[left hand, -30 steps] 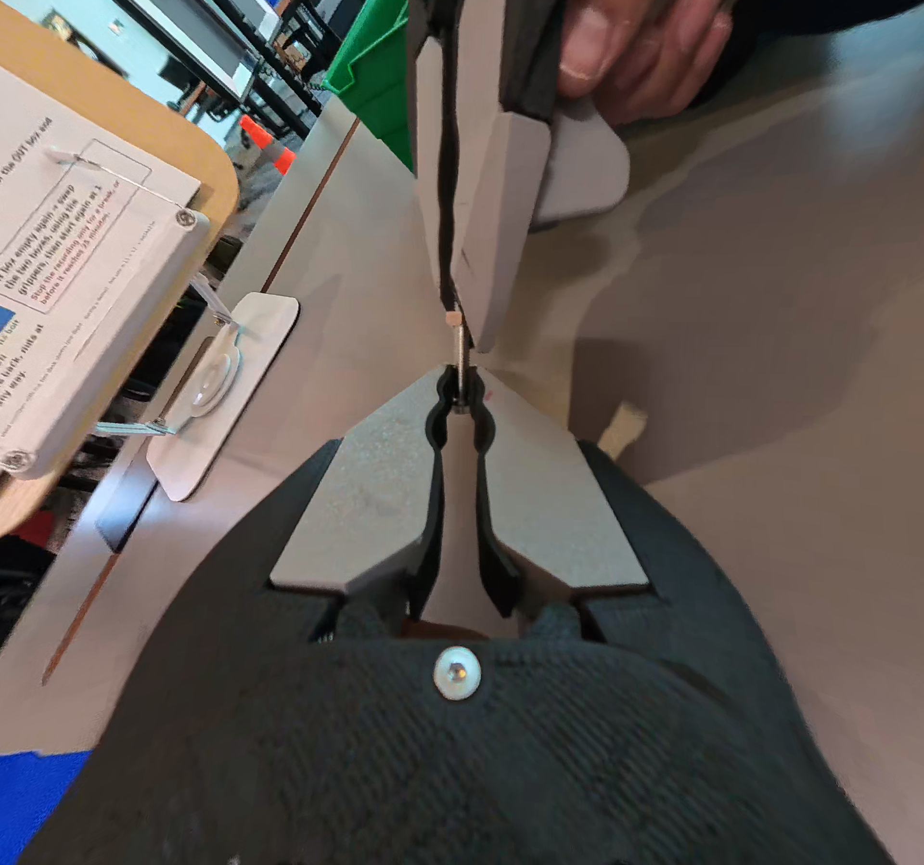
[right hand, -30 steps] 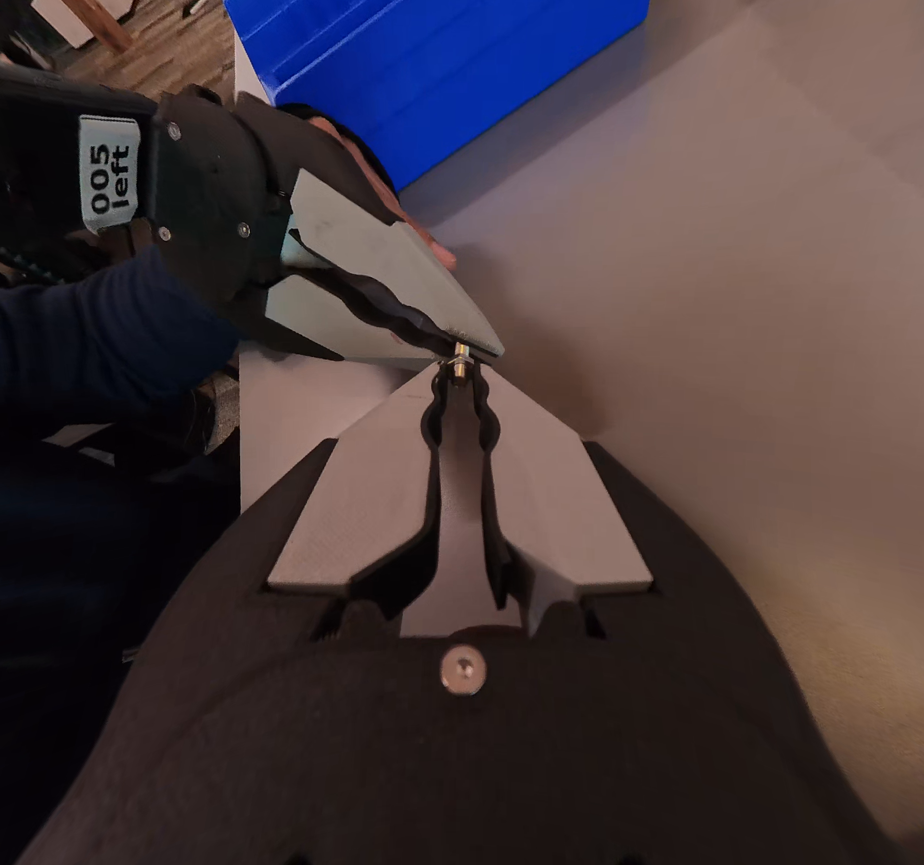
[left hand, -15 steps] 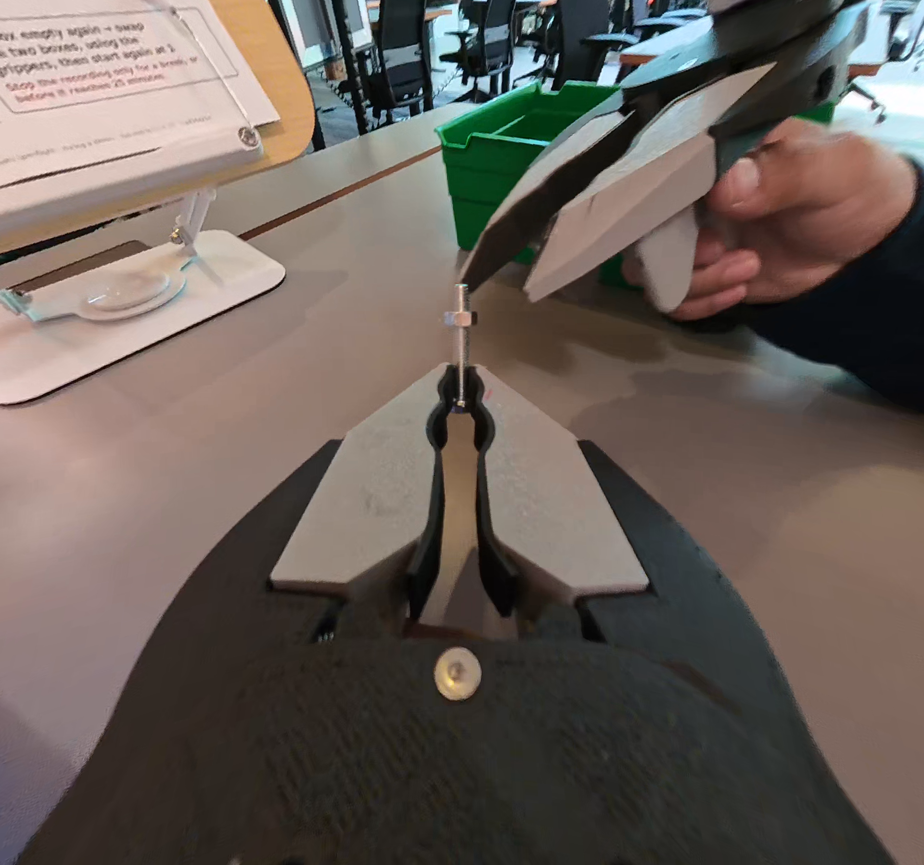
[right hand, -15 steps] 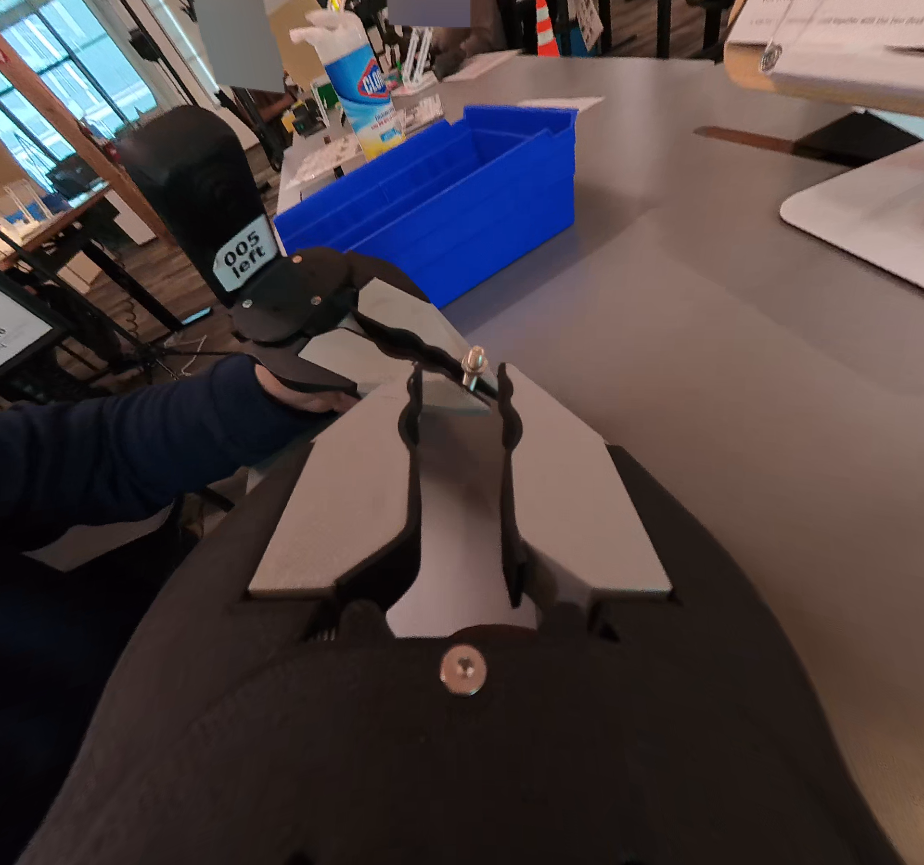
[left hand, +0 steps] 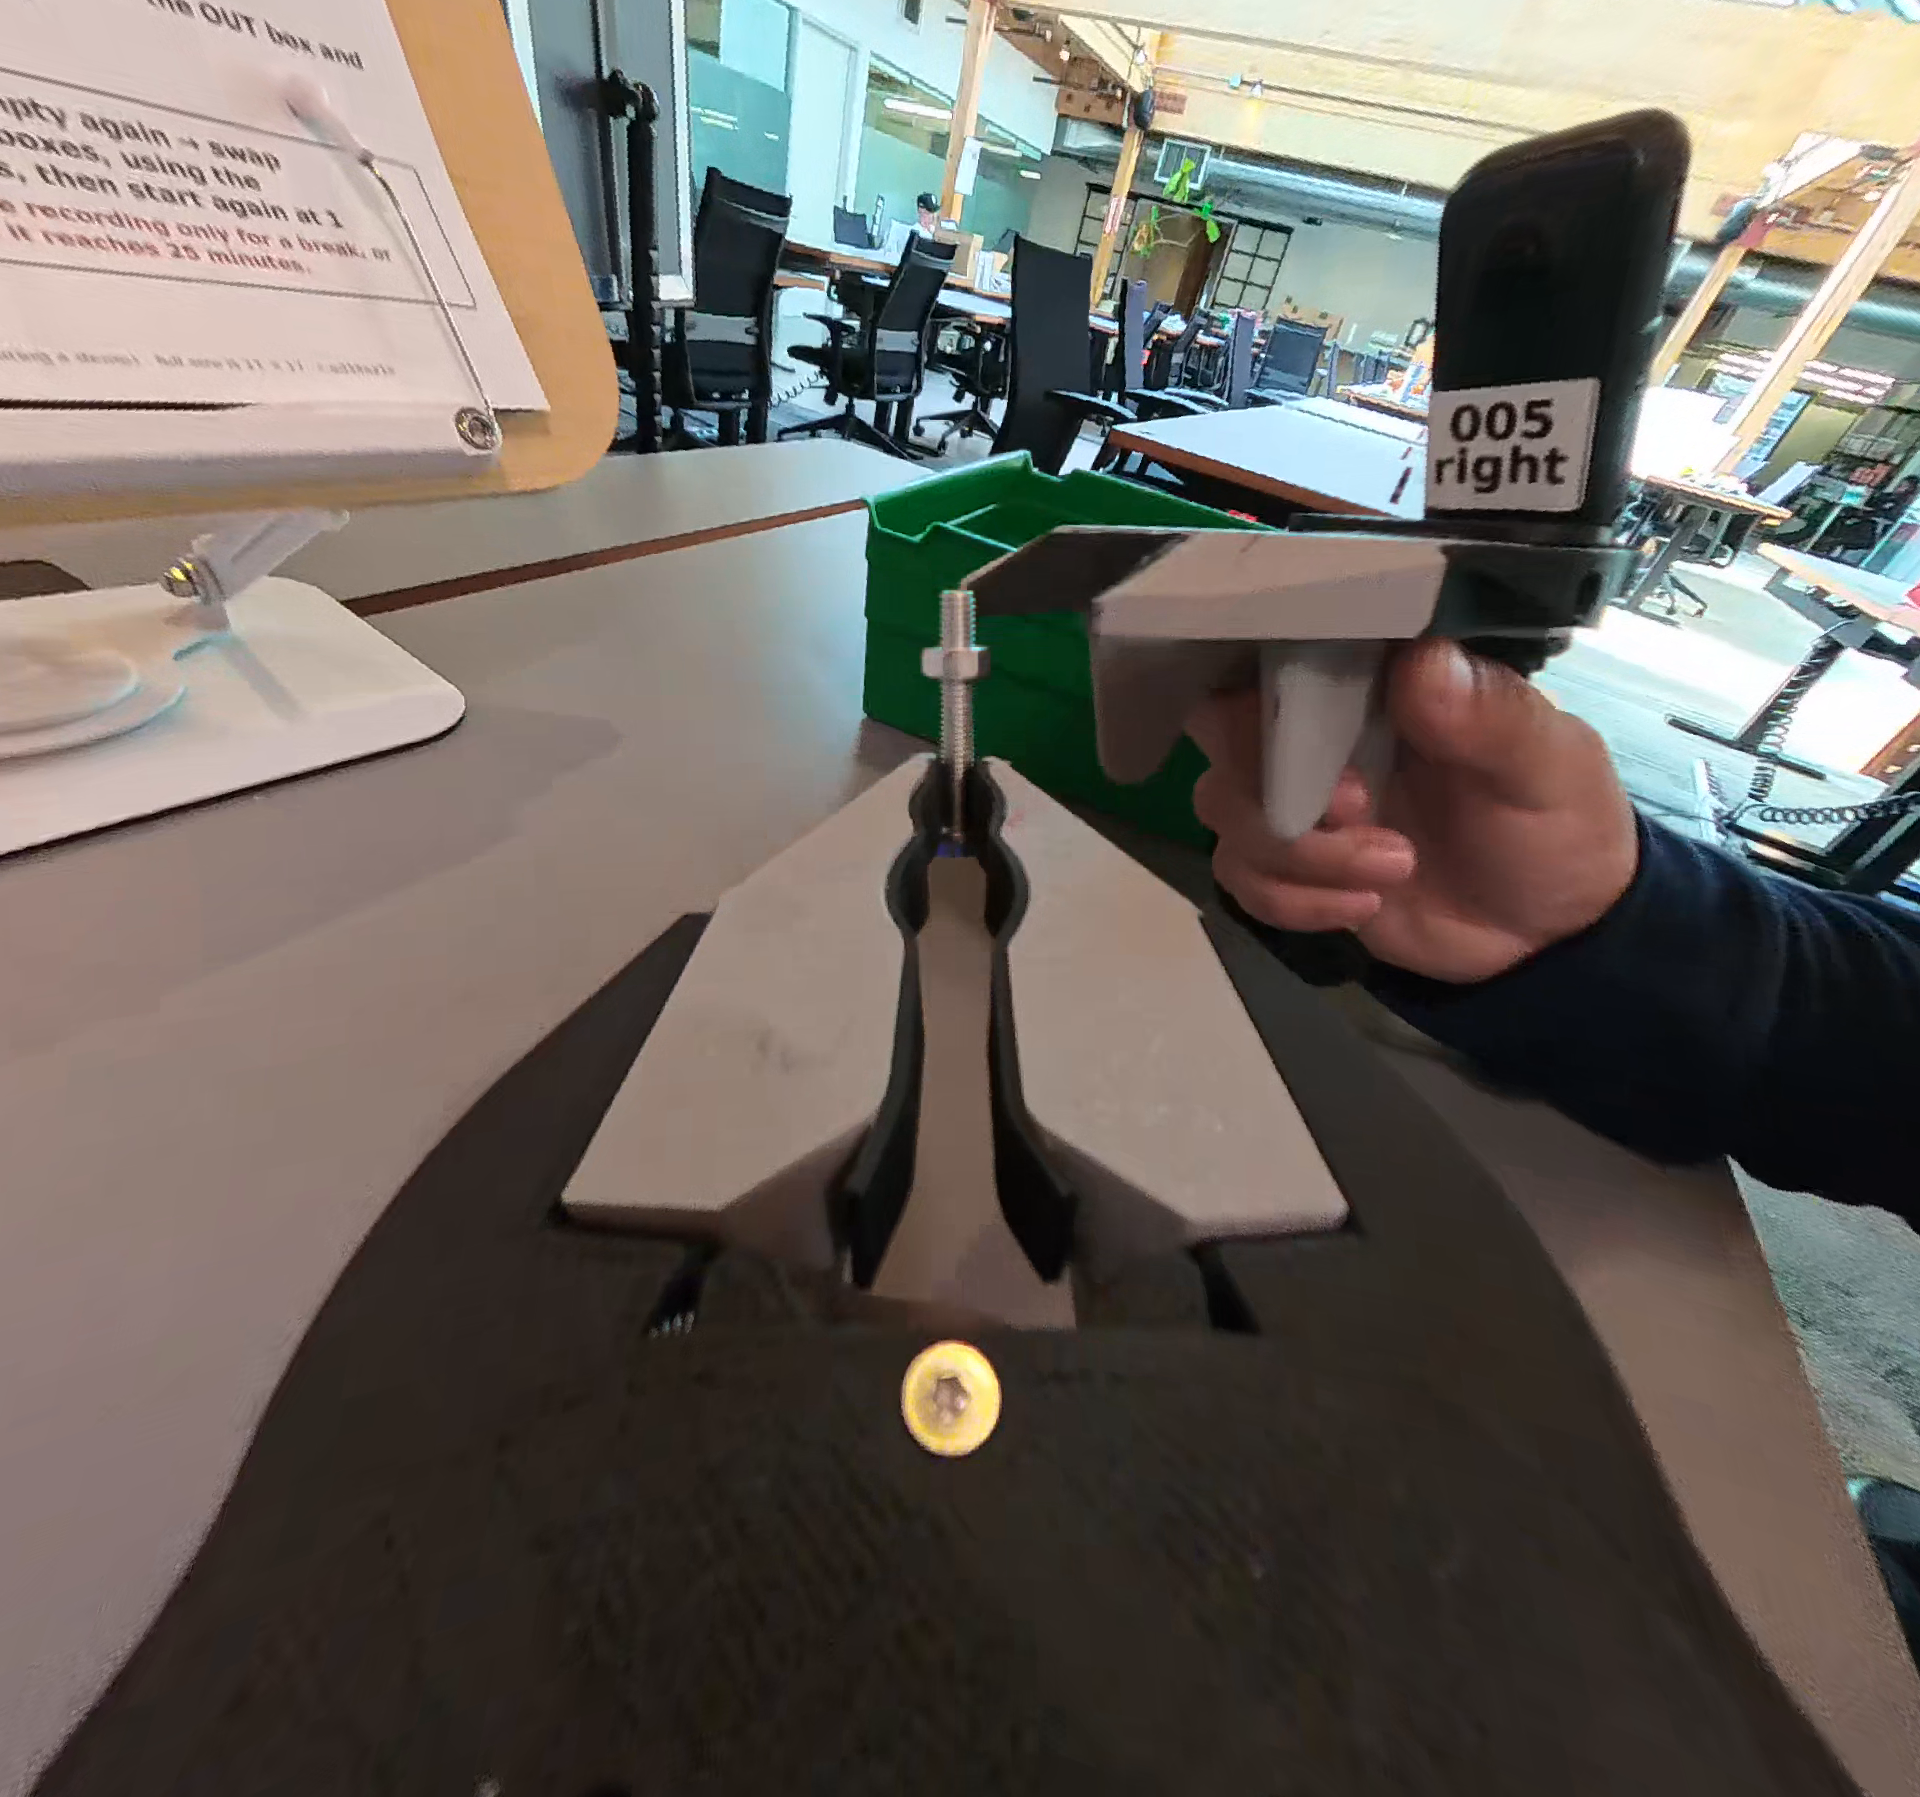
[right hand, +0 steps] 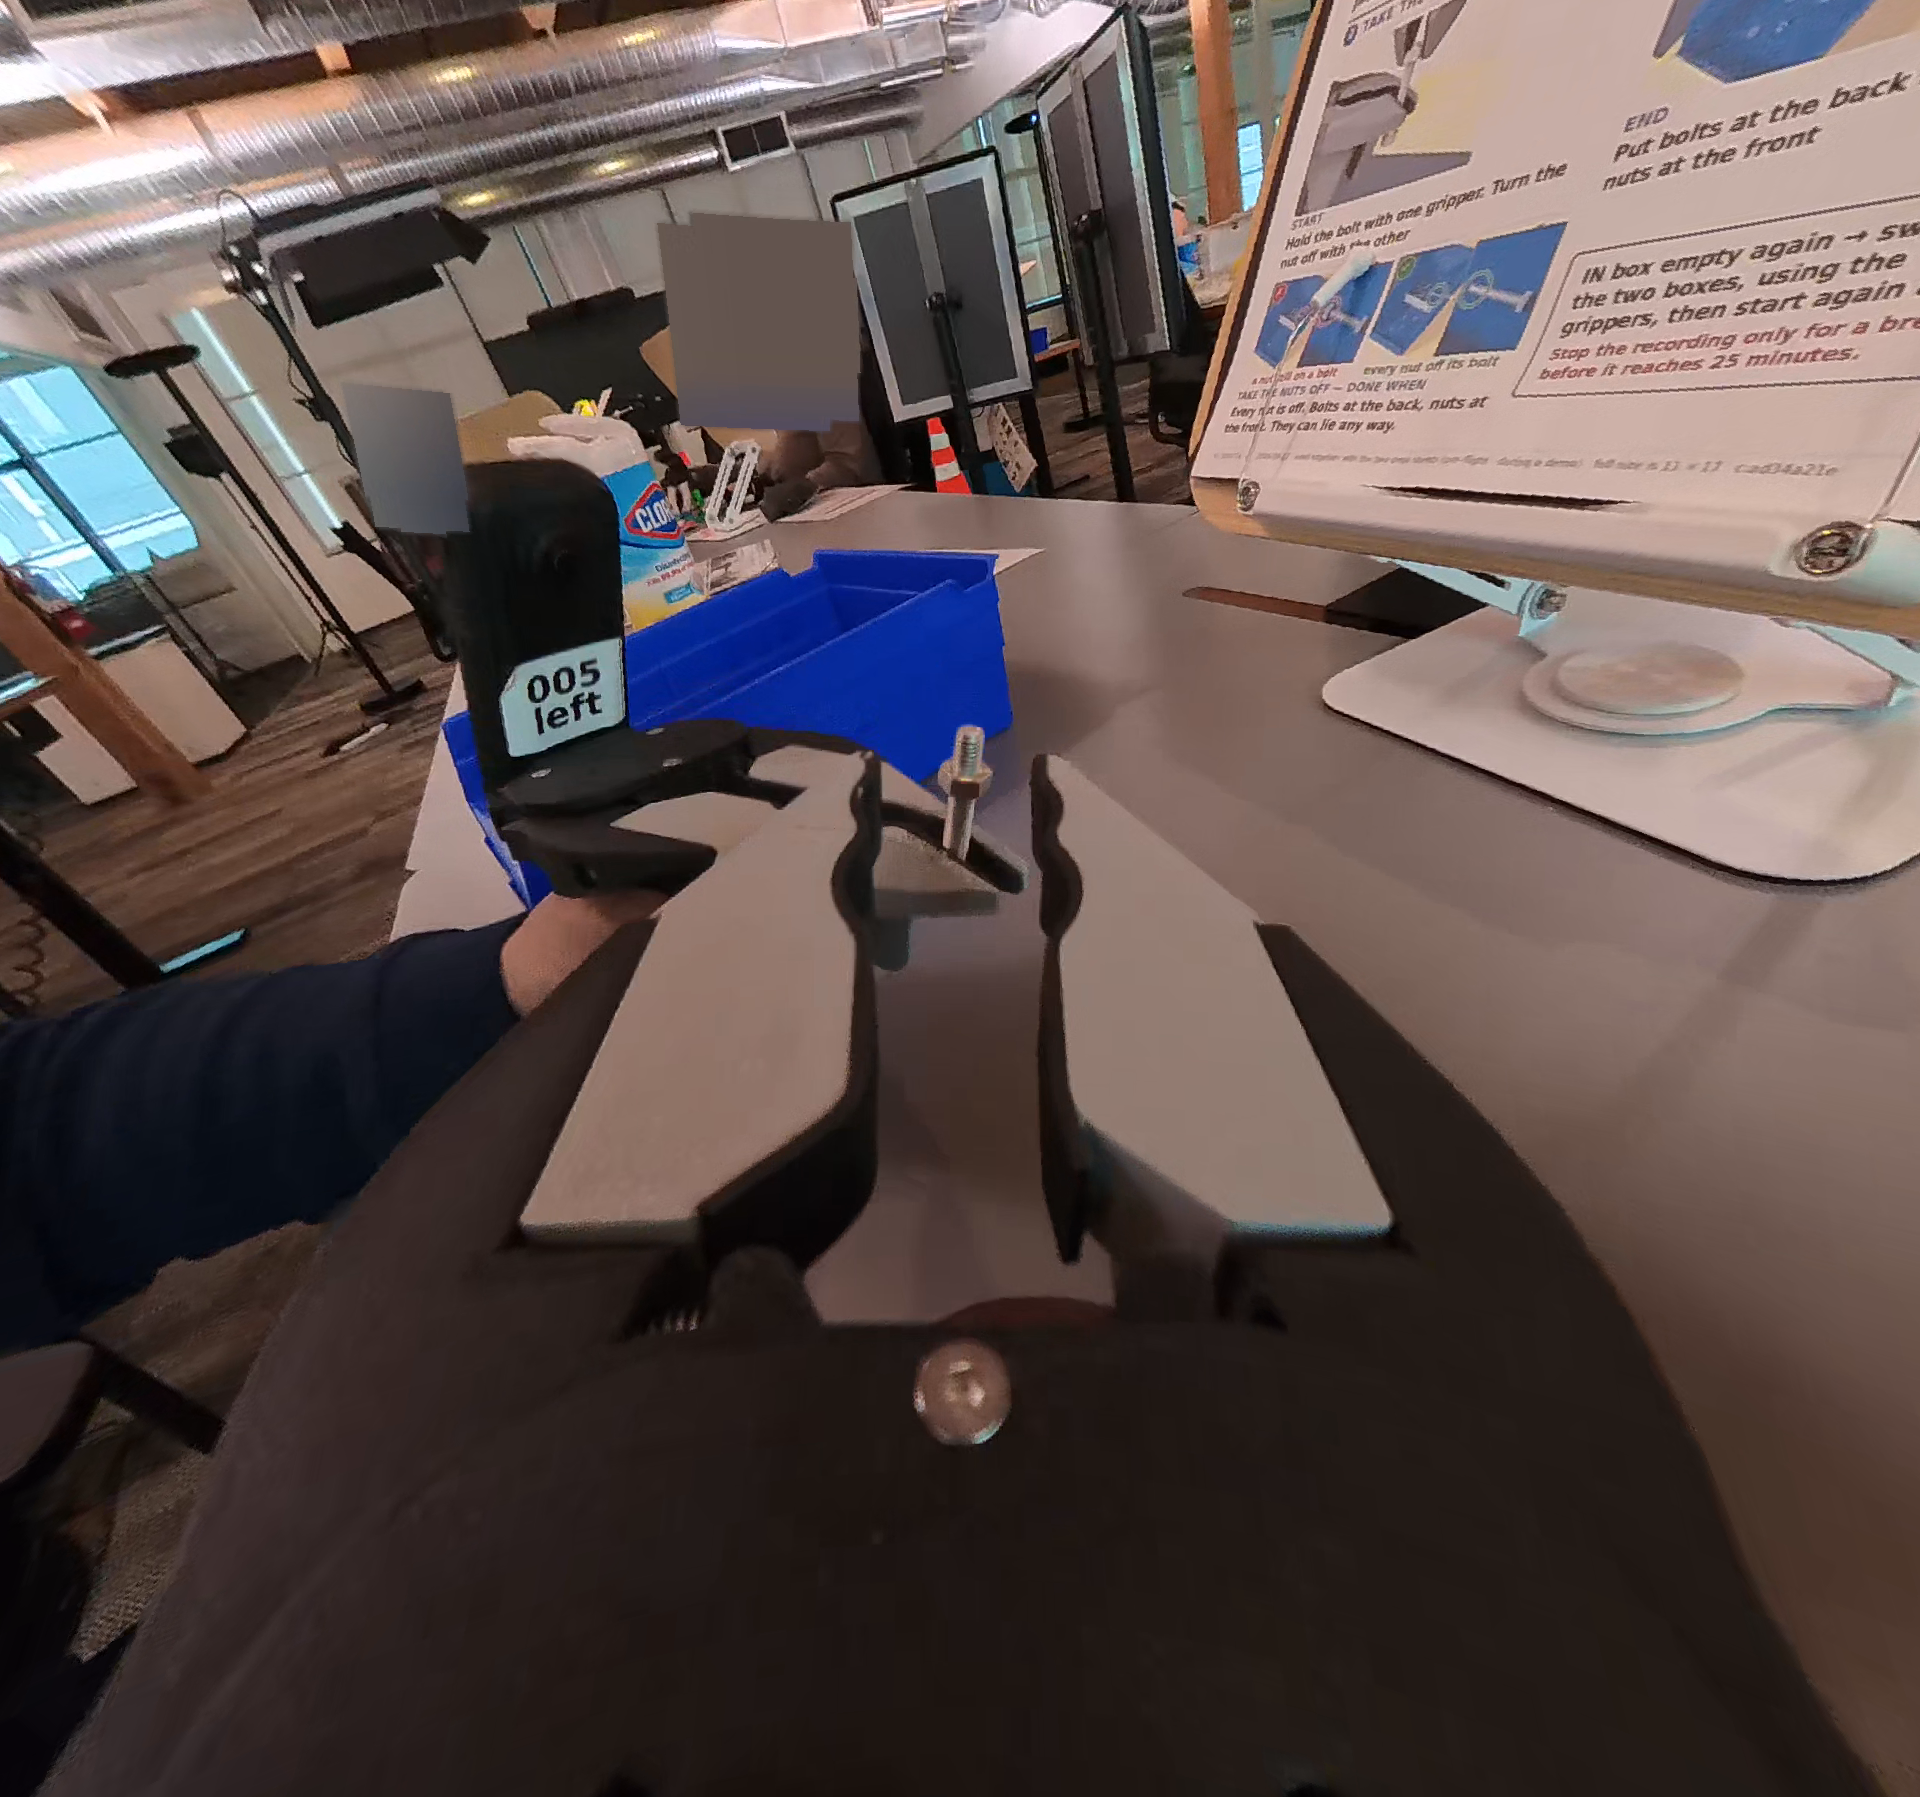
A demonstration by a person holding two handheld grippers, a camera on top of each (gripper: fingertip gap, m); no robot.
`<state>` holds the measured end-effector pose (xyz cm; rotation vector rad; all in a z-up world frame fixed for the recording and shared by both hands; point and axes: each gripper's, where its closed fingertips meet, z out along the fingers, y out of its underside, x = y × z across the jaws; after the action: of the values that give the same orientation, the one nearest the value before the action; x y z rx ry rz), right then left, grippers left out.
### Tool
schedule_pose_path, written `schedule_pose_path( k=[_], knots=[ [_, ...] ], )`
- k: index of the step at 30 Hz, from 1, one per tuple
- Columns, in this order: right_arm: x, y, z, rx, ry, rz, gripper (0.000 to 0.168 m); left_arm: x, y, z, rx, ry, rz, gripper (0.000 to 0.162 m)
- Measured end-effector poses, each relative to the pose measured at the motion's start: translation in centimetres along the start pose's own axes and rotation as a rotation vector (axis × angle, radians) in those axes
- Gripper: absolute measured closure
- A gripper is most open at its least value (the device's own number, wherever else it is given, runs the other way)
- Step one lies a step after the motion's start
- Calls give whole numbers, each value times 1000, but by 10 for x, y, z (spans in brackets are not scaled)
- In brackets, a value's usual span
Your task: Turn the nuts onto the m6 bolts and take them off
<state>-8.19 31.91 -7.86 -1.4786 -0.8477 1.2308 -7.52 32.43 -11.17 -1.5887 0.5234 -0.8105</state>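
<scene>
On the grey table (left hand: 623, 864), everything is easiest placed from the upright bolt (left hand: 957, 708) at mid-scene. Behind and to the left of it in the left wrist view stands the white document stand (left hand: 260, 687) with its printed sheet; behind and to the right of it sits the green bin (left hand: 997, 708). In the right wrist view the blue bin (right hand: 831, 646) lies behind the bolt, apart from it.

The left gripper (left hand: 957, 854) is pressed together on the bolt's lower end — it pinches the shank and holds it vertical, threads upward. The right gripper (right hand: 954, 833) is spread, its two fingers standing either side of the bolt without touching it; seen from the left wrist view, its tip is level with the bolt's top and just beside it.

The nut (left hand: 957, 664) sits on the thread a short way below the bolt's tip — engaged, but with most of the shank bare beneath it. Whether it is being run on or taken off cannot be told here. Either way this bolt looks mid-turn: the open right gripper needs to close on the nut for another twist. The bins' contents are not visible, so how many bolts remain is unknown.
</scene>
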Motion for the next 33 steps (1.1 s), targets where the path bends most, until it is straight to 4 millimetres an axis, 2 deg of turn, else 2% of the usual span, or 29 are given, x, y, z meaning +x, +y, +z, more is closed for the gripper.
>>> schedule_pose_path(
  k=[4,7,9,12,14,17,20,21,23,26,29,31,33],
  knots=[
    [-10,11,7,-49,-39,5,142,3,-3,-2,-2,-8,28,160],
    [-25,15,14,-63,-88,7,129,20,4,1,-45,63,6,160],
    [-37,15,16,-58,-127,-22,127,33,6,4,-59,90,42,160],
    [-27,13,13,-60,-54,-88,133,31,2,2,-44,54,67,160],
    [-18,3,6,-19,-13,-86,134,21,-3,-3,-18,36,18,160],
    [-13,-3,0,-3,-21,-60,138,6,0,-7,-34,-14,-2,160],
    [-24,7,6,-46,-79,-54,144,20,6,-2,-61,28,25,160],
    [-29,11,10,-60,-94,-47,141,27,11,1,-88,44,39,160],
    [-29,18,14,-83,-81,-56,154,37,17,5,-112,58,83,160],
    [-21,21,12,-107,-44,-74,168,38,21,7,-126,39,126,160],
    [-15,14,7,-70,-38,-32,168,33,22,7,-132,14,130,160],
    [-13,9,5,-50,-33,-20,154,28,19,6,-114,-9,124,160],
    [-15,13,6,-75,-47,-14,149,28,18,5,-108,4,111,160]
  ],
)
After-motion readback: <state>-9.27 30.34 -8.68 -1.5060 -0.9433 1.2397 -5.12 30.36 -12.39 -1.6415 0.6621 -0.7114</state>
